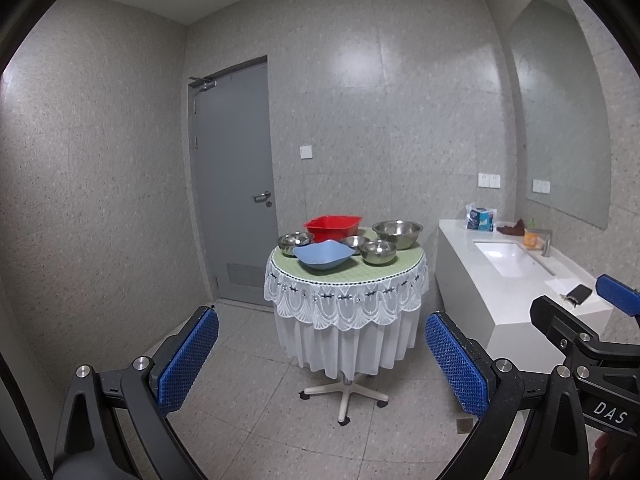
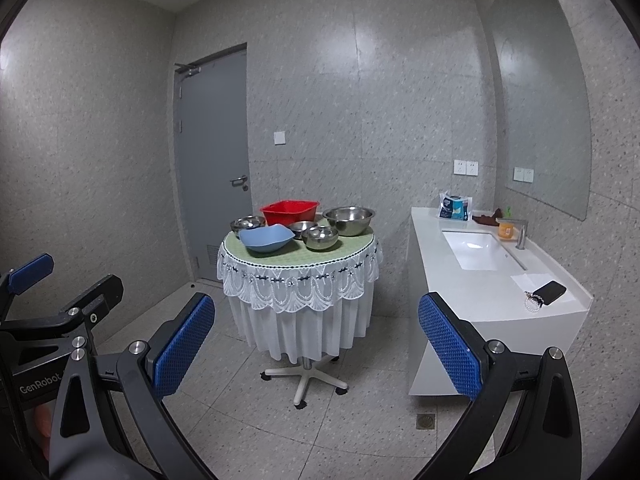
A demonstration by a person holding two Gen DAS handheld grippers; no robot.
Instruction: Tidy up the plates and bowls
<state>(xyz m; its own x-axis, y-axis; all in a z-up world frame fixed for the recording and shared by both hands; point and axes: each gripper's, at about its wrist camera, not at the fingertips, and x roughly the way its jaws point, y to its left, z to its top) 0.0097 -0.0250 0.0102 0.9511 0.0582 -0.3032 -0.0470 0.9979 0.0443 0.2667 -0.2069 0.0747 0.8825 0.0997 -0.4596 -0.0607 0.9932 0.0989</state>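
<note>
Facing the round table (image 1: 347, 270), well apart from it: left gripper (image 1: 322, 364) and right gripper (image 2: 316, 350), fingers spread, holding nothing; blue bowl (image 1: 323, 255) nearest the table's front edge.

Shiny bare metal on the steel bowls (image 2: 348, 220); smooth glossy plastic on the red basin (image 2: 290, 211) and blue bowl (image 2: 265, 239). White lace cloth (image 2: 296, 284) over the surface. Textured blue rubbery pads (image 1: 188, 360) on matt black claws.
</note>
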